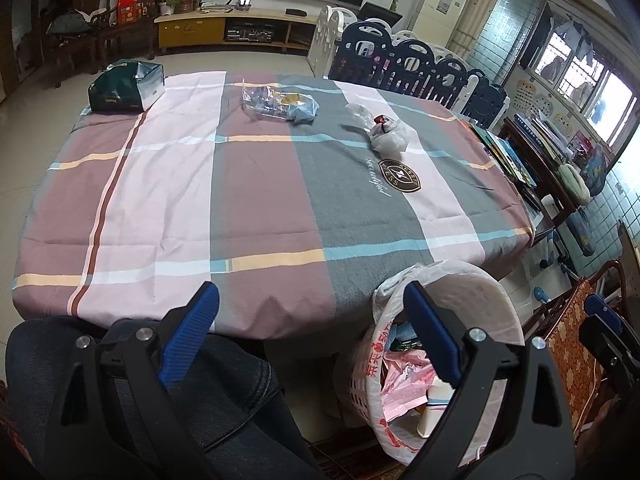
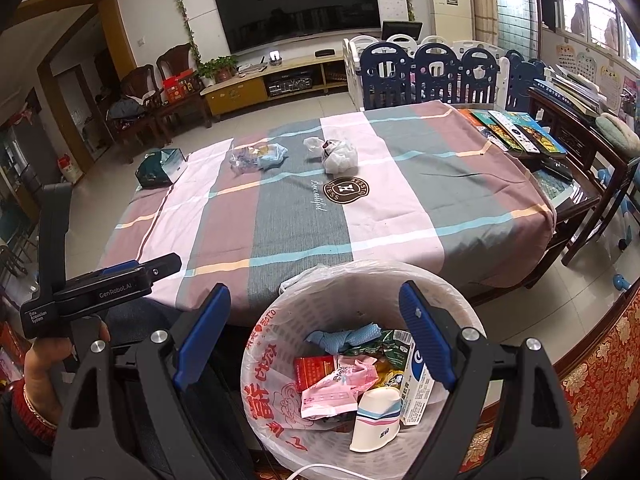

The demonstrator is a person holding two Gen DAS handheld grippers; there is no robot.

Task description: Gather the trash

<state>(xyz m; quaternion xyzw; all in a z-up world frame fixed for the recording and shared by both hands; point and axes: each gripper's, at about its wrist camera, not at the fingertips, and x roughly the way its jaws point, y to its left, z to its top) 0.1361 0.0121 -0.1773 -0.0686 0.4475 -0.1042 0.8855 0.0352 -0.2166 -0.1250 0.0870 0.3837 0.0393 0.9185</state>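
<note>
A white basket lined with a plastic bag (image 2: 332, 304) stands on the floor at the table's near edge and holds several wrappers, a carton and a paper cup (image 2: 376, 420); it also shows in the left wrist view (image 1: 472, 292). On the checked tablecloth lie a clear crumpled plastic package with a blue mask (image 1: 280, 102) (image 2: 256, 158), a knotted white plastic bag (image 1: 386, 130) (image 2: 338, 154) and a dark green bag (image 1: 126, 86) (image 2: 160, 168). My left gripper (image 1: 312, 332) is open and empty over the near table edge. My right gripper (image 2: 314, 332) is open and empty above the basket.
Books (image 2: 516, 130) lie on a side table at the right. A blue and white playpen fence (image 2: 432, 72) stands behind the table. A red patterned chair (image 2: 600, 380) is at the right. My knee in jeans (image 1: 224, 392) is under the left gripper.
</note>
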